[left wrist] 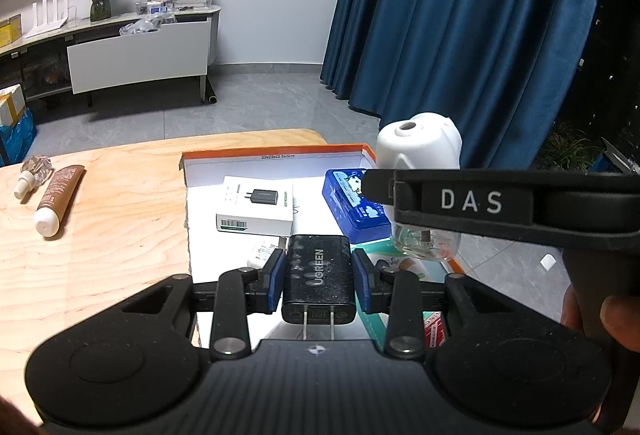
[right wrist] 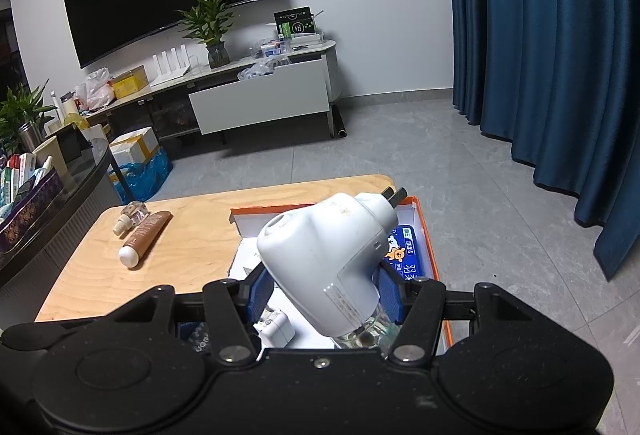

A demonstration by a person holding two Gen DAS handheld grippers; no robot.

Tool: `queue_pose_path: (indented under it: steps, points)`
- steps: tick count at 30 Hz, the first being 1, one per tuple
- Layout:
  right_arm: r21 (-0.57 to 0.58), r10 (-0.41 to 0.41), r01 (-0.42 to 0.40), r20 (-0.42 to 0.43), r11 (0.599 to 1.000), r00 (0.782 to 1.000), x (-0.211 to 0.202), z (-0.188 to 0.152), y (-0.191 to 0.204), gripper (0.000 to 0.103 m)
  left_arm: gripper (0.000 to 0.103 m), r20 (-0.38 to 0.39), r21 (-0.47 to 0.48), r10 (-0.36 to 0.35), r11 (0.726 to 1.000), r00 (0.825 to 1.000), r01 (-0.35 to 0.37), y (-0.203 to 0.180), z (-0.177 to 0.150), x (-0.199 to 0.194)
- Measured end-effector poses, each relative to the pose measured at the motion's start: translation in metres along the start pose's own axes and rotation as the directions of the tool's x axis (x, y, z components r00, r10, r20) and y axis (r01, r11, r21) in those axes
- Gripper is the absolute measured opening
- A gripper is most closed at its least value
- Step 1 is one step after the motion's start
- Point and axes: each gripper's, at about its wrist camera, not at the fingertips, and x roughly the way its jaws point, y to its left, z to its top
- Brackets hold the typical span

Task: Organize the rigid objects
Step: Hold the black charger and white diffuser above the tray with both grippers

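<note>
Black charger, white vaporizer, orange-rimmed box, navy curtain.

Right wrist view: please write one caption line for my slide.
Right gripper holds a white plug-in vaporizer above the orange-rimmed box on the wooden table.

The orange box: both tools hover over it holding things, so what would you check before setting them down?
1. Left tool grips black charger firmly: ok.
2. Right tool grips white plug-in device: ok.
3. Both loads over orange box: ok.
4. Bare box floor below the charger: cannot tell.
5. The two tools clear of each other: ok, but close.
6. Brown tube out of the way on table: ok.
</note>
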Motion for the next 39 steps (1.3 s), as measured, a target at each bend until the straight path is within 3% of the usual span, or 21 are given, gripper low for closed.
queue_pose_path:
  steps: [39]
  points:
    - [-0.015,0.000,0.000,-0.020,1.000,1.000,0.011,-0.003,0.000,0.067,0.036,-0.006,-0.005,-0.006,1.000,1.000,0.006,0.003,-0.001,0.002]
